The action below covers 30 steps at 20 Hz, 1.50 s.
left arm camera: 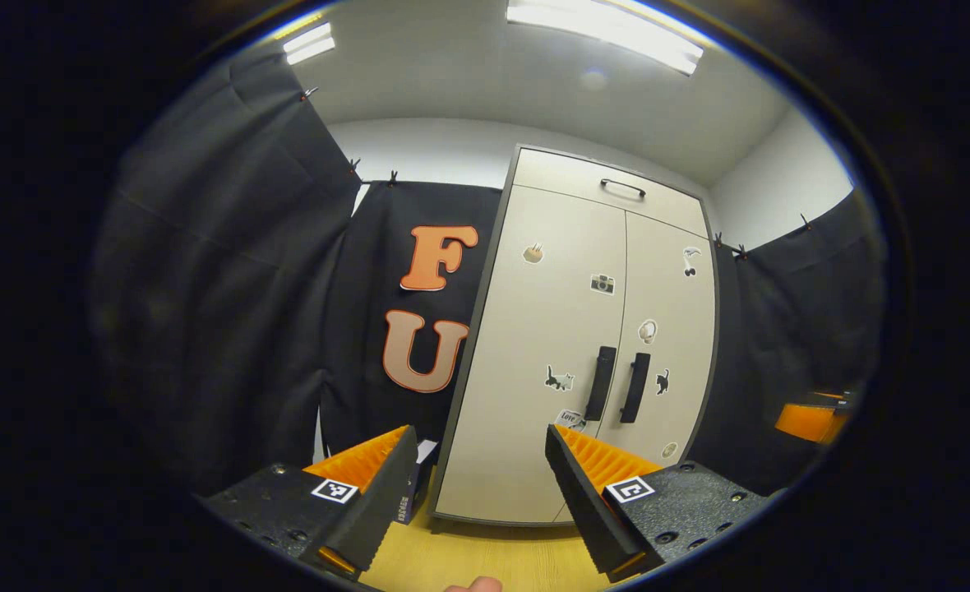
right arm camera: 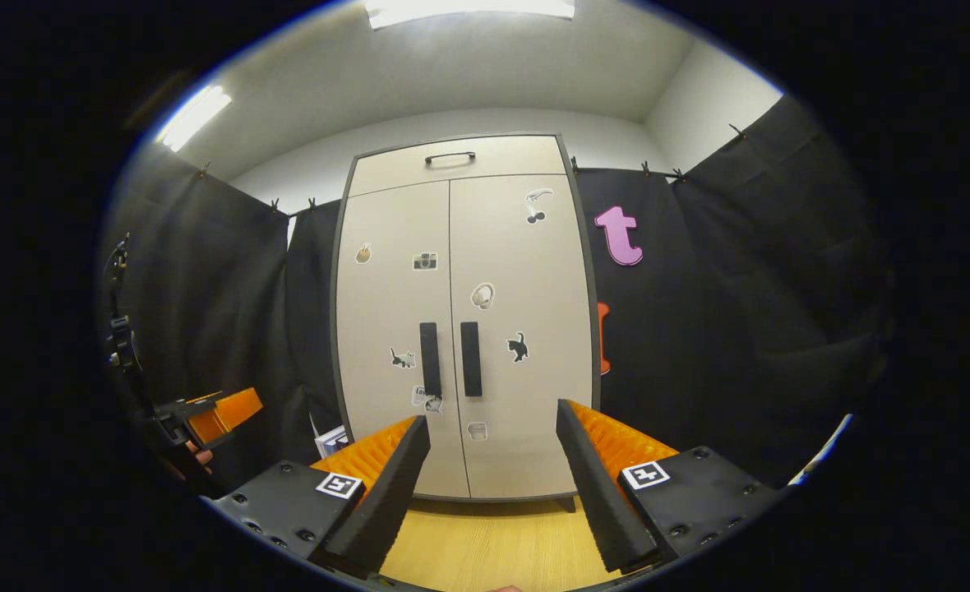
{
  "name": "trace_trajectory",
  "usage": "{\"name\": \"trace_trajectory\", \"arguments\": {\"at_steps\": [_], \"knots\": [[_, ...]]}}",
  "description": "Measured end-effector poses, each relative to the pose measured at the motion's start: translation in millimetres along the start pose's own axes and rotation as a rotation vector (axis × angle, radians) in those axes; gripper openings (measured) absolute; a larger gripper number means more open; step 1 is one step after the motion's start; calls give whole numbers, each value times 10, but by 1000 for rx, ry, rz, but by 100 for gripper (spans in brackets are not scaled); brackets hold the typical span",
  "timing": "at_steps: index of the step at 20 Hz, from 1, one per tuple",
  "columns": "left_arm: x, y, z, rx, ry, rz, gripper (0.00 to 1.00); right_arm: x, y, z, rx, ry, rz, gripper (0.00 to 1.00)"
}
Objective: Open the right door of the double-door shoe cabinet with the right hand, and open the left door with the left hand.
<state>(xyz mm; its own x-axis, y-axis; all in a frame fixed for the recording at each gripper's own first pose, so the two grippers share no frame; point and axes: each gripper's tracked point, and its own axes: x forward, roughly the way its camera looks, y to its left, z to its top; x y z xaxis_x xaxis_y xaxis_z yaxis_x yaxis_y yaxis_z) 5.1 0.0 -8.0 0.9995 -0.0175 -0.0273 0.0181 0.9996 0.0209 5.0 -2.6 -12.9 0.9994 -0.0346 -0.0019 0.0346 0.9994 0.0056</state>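
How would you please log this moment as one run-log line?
stage: approach | left gripper: open, clear of cabinet | right gripper: open, clear | left door: shut | right door: shut | handles: untouched

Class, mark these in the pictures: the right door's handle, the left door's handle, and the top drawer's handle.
right door handle (right arm camera: 470,358), right gripper view, middle of the vertical bar.
left door handle (right arm camera: 429,358), right gripper view, middle of the vertical bar.
top drawer handle (right arm camera: 450,156), right gripper view, centre of the horizontal grip.
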Motion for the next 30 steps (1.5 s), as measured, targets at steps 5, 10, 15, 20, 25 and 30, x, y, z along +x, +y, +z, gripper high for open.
{"name": "trace_trajectory", "arguments": {"at_steps": [5, 10, 15, 20, 25, 30], "knots": [[68, -33, -36, 1, -2, -8, 97, 63, 10, -24, 28, -3, -8, 99], [199, -56, -111, 14, 17, 8, 94, 270, 126, -66, 147, 40, 44, 99], [296, -119, -184, 25, 3, 65, 97, 790, -155, -69, 38, 43, 26, 99], [325, -260, -228, -28, -34, 144, 94, 1572, -116, 3, -43, 8, 124, 98], [204, -144, -423, -21, -4, 287, 94, 2311, 94, -12, -24, 27, 223, 98], [255, -22, -616, 9, 7, 284, 94, 2818, 234, -122, 3, 37, 204, 89]]}}
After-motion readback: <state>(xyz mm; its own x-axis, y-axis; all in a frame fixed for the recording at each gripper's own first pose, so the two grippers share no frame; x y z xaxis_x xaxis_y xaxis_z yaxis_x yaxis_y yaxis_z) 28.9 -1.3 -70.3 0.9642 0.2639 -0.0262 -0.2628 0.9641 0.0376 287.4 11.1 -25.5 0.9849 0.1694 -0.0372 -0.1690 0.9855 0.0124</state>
